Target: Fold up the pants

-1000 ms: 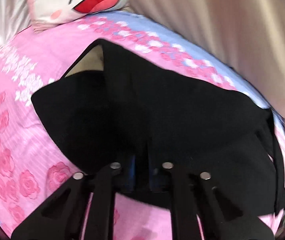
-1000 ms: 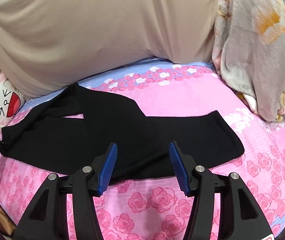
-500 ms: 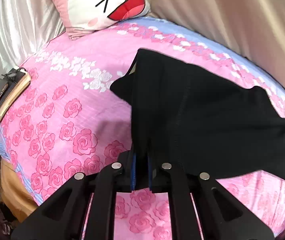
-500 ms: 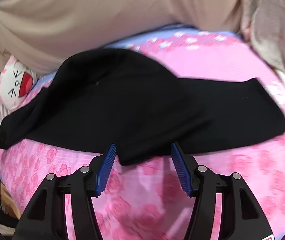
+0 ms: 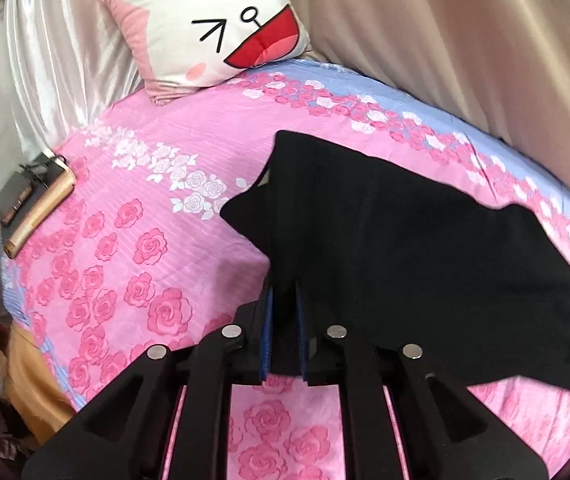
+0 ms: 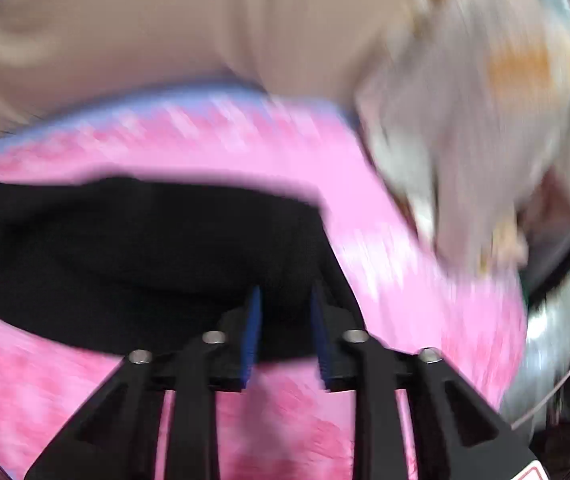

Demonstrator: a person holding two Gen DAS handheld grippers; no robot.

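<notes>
Left gripper (image 5: 284,320) is clamping the near edge of the black pants (image 5: 425,248): blue pads nearly together with a fold of fabric pinched between them. From those jaws the pants are running out toward 1–2 o'clock across the pink bed (image 5: 133,248), so the long axis is lying diagonally up-right, with one corner of cloth poking out at about 11 o'clock. The cartoon pillow (image 5: 213,28) is sitting well apart at 11–12 o'clock, a phone and book (image 5: 33,208) at 9 o'clock on the bed edge. Right wrist view is motion-blurred. Right gripper (image 6: 285,316) is sitting at the pants' (image 6: 137,256) right-hand end with cloth between its pads; the gap is wider than the left's, so I can't tell whether it is gripping or only closing. From it the fabric is spreading toward 9–10 o'clock. A pale blanket (image 6: 465,132) is bunching at 1–2 o'clock. My read: each gripper is at one end, so the next fold turns on carrying one end along that axis toward the other.
</notes>
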